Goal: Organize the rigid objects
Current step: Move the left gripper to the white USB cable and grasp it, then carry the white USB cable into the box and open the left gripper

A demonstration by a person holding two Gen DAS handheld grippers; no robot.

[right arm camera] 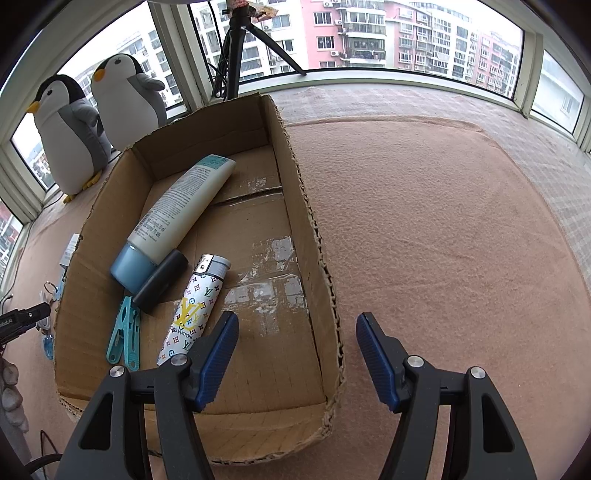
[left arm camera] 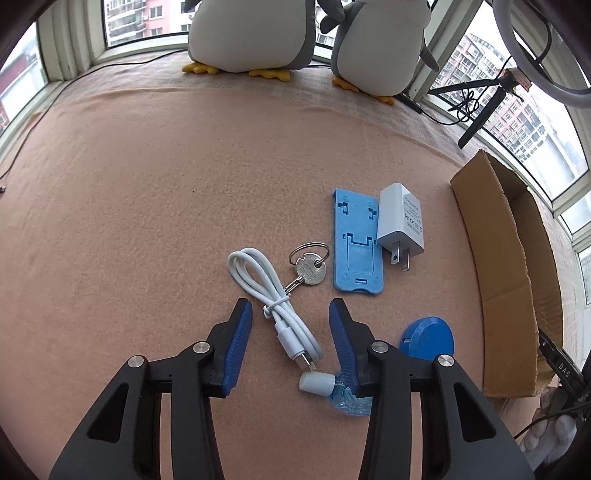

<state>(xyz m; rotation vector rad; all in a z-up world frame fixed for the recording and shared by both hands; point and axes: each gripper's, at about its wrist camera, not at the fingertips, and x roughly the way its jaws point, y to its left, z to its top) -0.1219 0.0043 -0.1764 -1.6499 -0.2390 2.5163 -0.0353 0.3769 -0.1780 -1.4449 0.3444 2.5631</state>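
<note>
In the left wrist view a coiled white cable [left arm camera: 273,295] lies on the peach blanket between the fingers of my left gripper [left arm camera: 291,310]; the pads stand apart from it, so the gripper is open. Nearby lie a key on a ring [left arm camera: 310,269], a blue phone stand [left arm camera: 356,240], a white charger plug [left arm camera: 400,221], a round blue tape measure [left arm camera: 430,338] and a small white-capped bottle [left arm camera: 317,382]. My right gripper [right arm camera: 297,319] hangs open over the right wall of the cardboard box [right arm camera: 321,258], holding nothing.
The box holds a white tube [right arm camera: 181,206], a black block [right arm camera: 160,280], a patterned cylinder [right arm camera: 195,310] and a teal clip [right arm camera: 123,336]. Two plush penguins [left arm camera: 251,33] and a tripod [right arm camera: 232,48] stand by the windows. The box flap [left arm camera: 509,258] rises right of the left gripper.
</note>
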